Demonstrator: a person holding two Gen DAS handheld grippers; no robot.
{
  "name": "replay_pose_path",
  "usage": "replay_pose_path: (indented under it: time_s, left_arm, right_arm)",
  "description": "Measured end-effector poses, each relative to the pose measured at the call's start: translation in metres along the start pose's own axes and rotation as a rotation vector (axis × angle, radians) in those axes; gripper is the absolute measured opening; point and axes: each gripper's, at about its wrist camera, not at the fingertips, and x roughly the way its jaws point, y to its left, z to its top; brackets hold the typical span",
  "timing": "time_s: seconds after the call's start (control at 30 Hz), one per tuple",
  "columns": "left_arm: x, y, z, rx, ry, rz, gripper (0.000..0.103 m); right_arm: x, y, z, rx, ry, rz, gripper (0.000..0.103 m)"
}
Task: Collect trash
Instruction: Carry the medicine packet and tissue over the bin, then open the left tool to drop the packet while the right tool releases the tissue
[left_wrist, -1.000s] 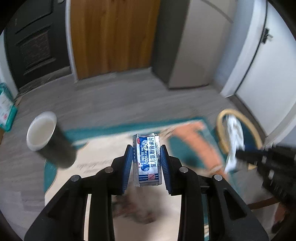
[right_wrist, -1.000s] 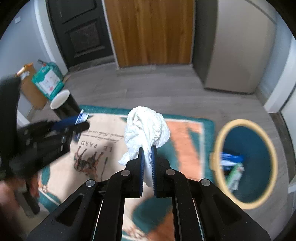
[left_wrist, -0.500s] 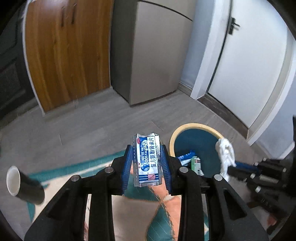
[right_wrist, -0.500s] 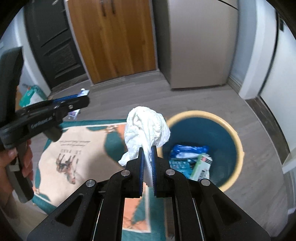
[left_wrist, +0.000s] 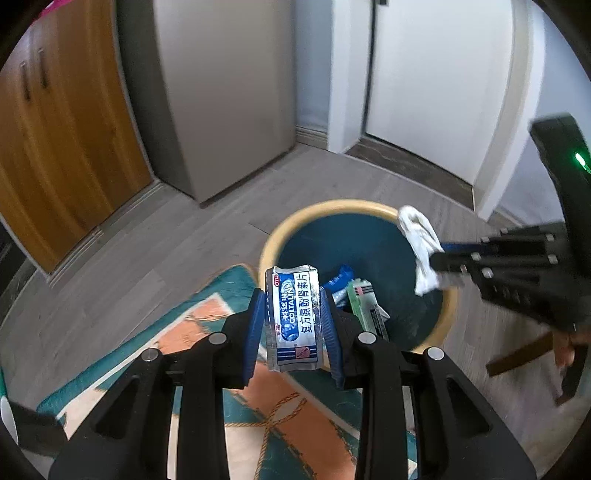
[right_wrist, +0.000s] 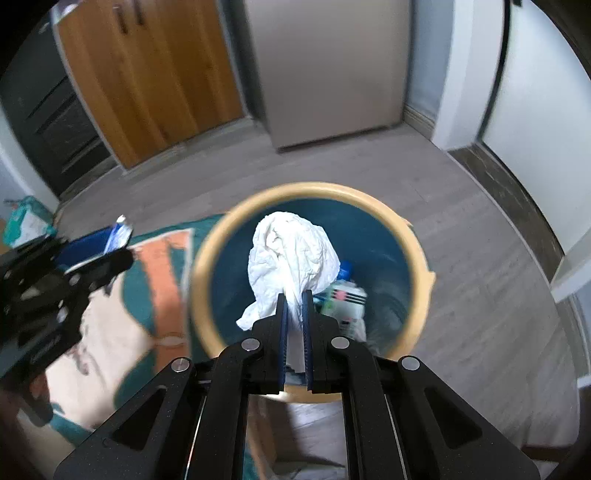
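Your left gripper (left_wrist: 293, 325) pinching a blue-and-silver foil sachet (left_wrist: 294, 317) near the round yellow-rimmed teal bin (right_wrist: 417, 258), your right gripper (right_wrist: 294, 314) clamping a crumpled white tissue (right_wrist: 291, 254) over the bin's mouth

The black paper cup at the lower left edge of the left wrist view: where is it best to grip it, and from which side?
Probably across the cup's body near the open end, with the jaws coming from above on either side. Its white mouth faces left and the dark body runs right, so it seems to lie on its side. Only a sliver shows, so this is tentative.
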Motion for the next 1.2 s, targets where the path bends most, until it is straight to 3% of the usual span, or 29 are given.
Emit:
replay_pose_path:
  time_s: [0.23,0.53,0.67,0.73,0.77,0.8,1.2]
  left_arm:
    - [0.030,-0.019,0.006,0.033,0.026,-0.035,0.030]
    - [0.053,-0.042,0.014,0.084,0.011,-0.071,0.030]
    - [0.063,-0.047,0.008,0.077,0.050,-0.093,0.032]
    - [0.063,-0.045,0.006,0.086,0.051,-0.085,0.044]
    - [0.062,-0.043,0.006,0.072,0.048,-0.087,0.058]
    - [0.061,-0.039,0.006,0.057,0.042,-0.087,0.060]
    - [0.044,-0.001,-0.001,-0.016,0.033,-0.016,0.062]
  right_arm:
    - [0.030,-0.023,-0.002,0.041,0.038,-0.031,0.009]
    - [0.034,-0.029,-0.005,0.061,0.039,-0.022,0.009]
    - [0.038,-0.036,-0.004,0.074,0.057,-0.040,0.009]
    - [0.040,-0.036,-0.005,0.075,0.063,-0.042,0.009]
    - [0.041,-0.035,-0.006,0.075,0.067,-0.042,0.009]
    - [0.043,-0.035,-0.006,0.075,0.071,-0.039,0.009]
    - [0.042,-0.010,-0.004,-0.016,0.060,0.005,0.010]
